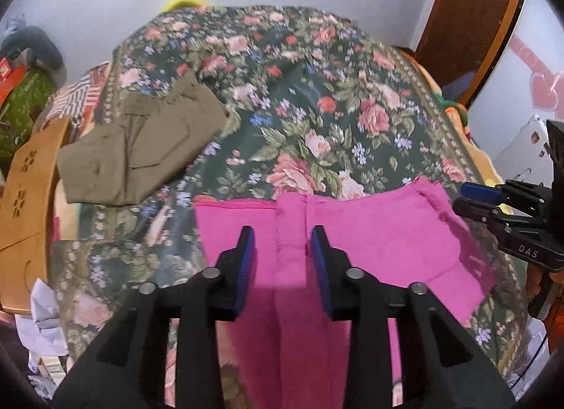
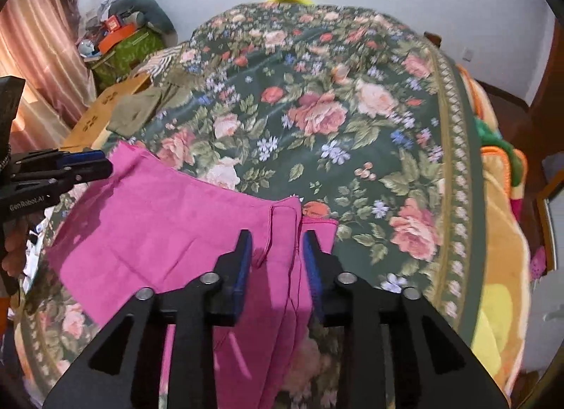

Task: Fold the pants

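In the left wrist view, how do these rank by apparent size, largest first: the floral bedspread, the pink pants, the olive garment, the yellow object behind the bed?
1. floral bedspread
2. pink pants, though nearness to the camera enlarges them
3. olive garment, lying farther away, so its true size against the pants is unsure
4. yellow object, mostly hidden

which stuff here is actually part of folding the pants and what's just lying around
Part of the job:
- pink pants, spread on the floral bedspread
- left gripper, jaws open over the pants
- right gripper, jaws open at the pants' edge

Just lying about:
- olive garment, already folded
- cardboard box
- green box
- orange blanket
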